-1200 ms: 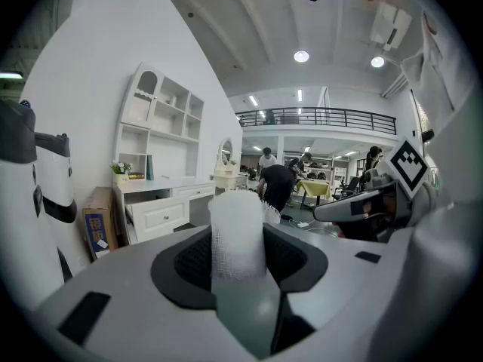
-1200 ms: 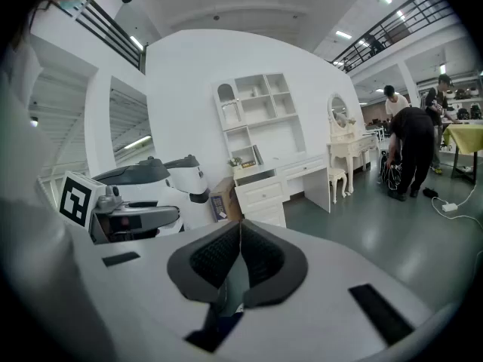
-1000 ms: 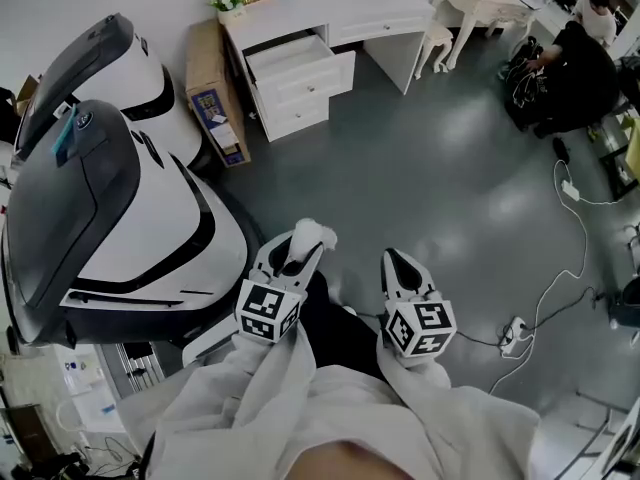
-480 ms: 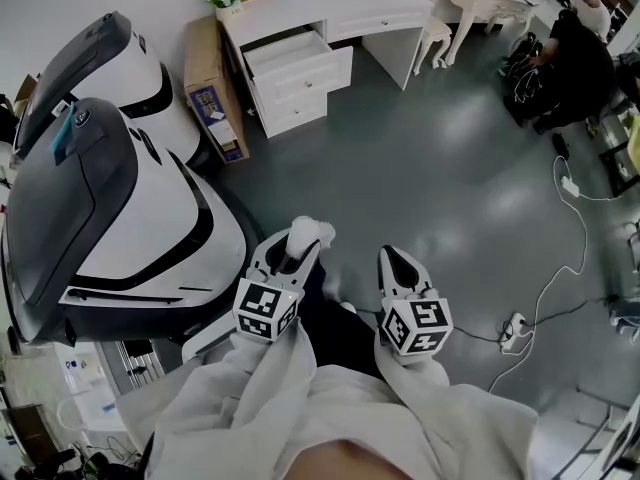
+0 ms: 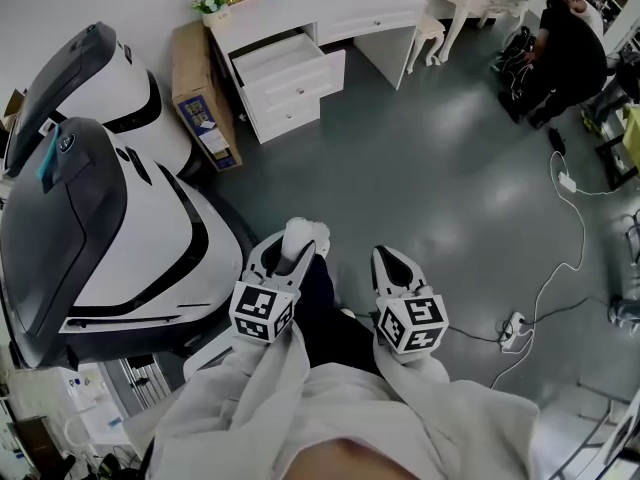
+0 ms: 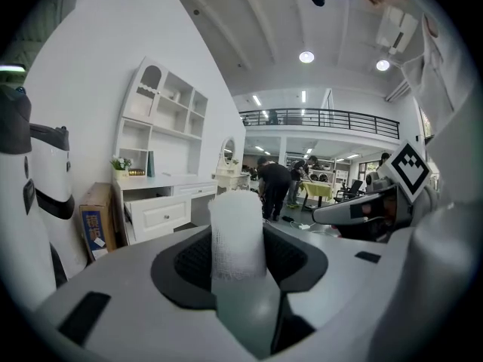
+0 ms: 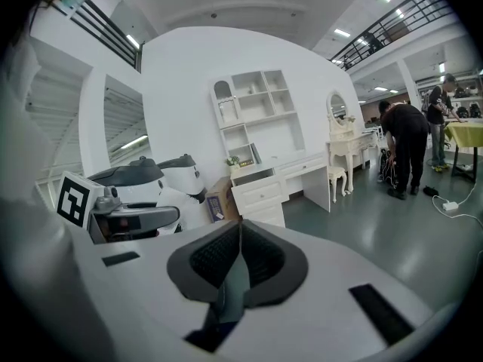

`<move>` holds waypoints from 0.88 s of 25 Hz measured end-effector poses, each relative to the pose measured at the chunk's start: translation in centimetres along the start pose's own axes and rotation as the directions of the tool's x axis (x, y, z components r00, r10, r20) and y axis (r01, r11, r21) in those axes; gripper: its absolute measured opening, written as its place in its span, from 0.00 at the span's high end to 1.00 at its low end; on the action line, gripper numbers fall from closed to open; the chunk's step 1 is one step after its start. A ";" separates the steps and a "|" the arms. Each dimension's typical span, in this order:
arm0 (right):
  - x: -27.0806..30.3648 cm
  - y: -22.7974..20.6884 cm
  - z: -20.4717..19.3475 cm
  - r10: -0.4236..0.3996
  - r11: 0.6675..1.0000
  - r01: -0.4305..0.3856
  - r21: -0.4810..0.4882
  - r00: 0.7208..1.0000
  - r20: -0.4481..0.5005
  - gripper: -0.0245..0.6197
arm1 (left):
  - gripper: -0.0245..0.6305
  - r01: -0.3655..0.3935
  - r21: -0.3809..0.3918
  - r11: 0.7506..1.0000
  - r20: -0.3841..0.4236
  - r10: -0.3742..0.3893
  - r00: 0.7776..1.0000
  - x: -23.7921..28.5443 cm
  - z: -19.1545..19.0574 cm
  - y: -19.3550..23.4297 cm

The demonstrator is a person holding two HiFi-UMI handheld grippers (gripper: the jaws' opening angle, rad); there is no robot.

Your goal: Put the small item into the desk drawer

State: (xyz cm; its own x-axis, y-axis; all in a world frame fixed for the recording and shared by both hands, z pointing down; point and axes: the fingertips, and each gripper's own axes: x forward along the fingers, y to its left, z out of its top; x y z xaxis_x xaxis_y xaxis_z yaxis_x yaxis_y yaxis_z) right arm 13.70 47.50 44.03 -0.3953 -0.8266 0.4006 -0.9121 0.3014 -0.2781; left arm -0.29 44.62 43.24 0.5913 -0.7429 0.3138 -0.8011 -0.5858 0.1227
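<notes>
My left gripper (image 5: 298, 240) is shut on a white gauze roll (image 5: 303, 233), which stands upright between its jaws in the left gripper view (image 6: 237, 236). My right gripper (image 5: 388, 261) is shut and holds nothing; its pads meet in the right gripper view (image 7: 240, 241). Both grippers hang side by side above the grey floor. Far ahead stands the white desk (image 5: 340, 18) with its top drawer (image 5: 283, 63) pulled open; the same desk shows at a distance in both gripper views (image 6: 162, 206) (image 7: 275, 183).
Large white-and-black machines (image 5: 100, 208) fill the left side. A cardboard box (image 5: 200, 98) leans beside the desk, a white stool (image 5: 430, 33) to its right. A person in black (image 5: 570, 53) stands at the far right. Cables and a power strip (image 5: 515, 330) lie on the floor.
Both grippers and the view have moved forward toward the desk; the desk and machines have shifted left and down in the head view. The grip on the roll is unchanged.
</notes>
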 end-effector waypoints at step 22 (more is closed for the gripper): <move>13.4 -4.9 8.8 -0.014 0.999 0.016 0.041 0.999 -0.038 0.91 | 0.67 0.036 -0.004 0.999 -0.027 -0.036 0.999 13.0 7.0 9.8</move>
State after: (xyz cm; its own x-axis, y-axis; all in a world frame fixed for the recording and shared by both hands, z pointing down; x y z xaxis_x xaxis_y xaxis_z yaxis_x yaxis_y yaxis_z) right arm 13.81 30.73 43.11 -0.3859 -0.8124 0.4371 -0.9130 0.2684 -0.3071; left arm 0.20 26.97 41.90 0.6173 -0.7120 0.3345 -0.7795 -0.6109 0.1382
